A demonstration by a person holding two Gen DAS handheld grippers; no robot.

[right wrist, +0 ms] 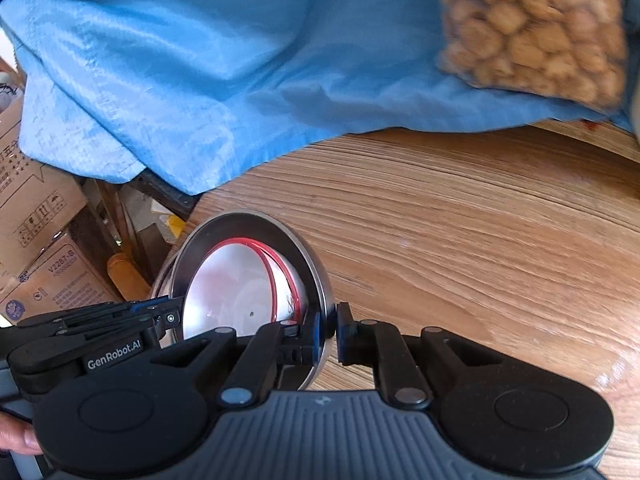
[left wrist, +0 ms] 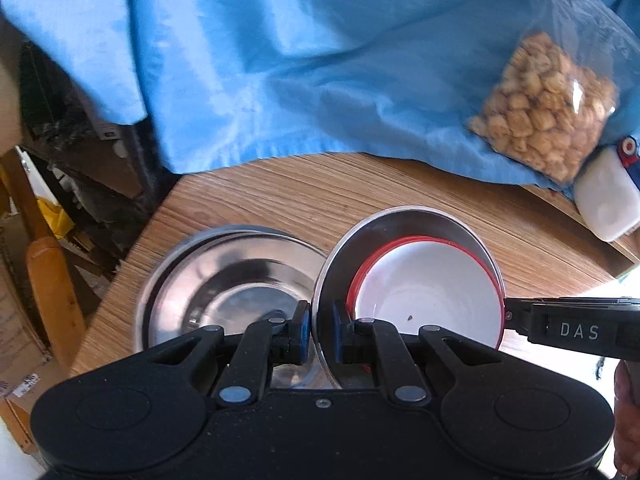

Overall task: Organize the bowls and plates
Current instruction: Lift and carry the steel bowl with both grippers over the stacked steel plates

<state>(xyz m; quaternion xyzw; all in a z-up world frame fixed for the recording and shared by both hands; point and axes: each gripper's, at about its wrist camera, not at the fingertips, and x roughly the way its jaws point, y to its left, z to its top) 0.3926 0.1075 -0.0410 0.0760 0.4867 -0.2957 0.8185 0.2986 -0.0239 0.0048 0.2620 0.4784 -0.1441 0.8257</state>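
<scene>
Wood counter (left wrist: 280, 188), half under blue cloth (left wrist: 280, 60). Stack of steel plates (left wrist: 224, 280) at its near-left edge. Steel bowl (left wrist: 404, 224) tilted beside it, red-rimmed white bowl (left wrist: 432, 284) nested inside. My left gripper (left wrist: 320, 330) and right gripper (right wrist: 334, 334) pinch the steel rim from opposite sides.

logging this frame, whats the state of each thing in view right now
left gripper: shut on steel bowl rim
right gripper: shut on the opposite rim
steel bowl: held by both grippers, white bowl nested inside
white bowl: red-rimmed, empty apart from a small speck
steel plates: stacked on table, empty
snack bag: lying on blue cloth
</scene>
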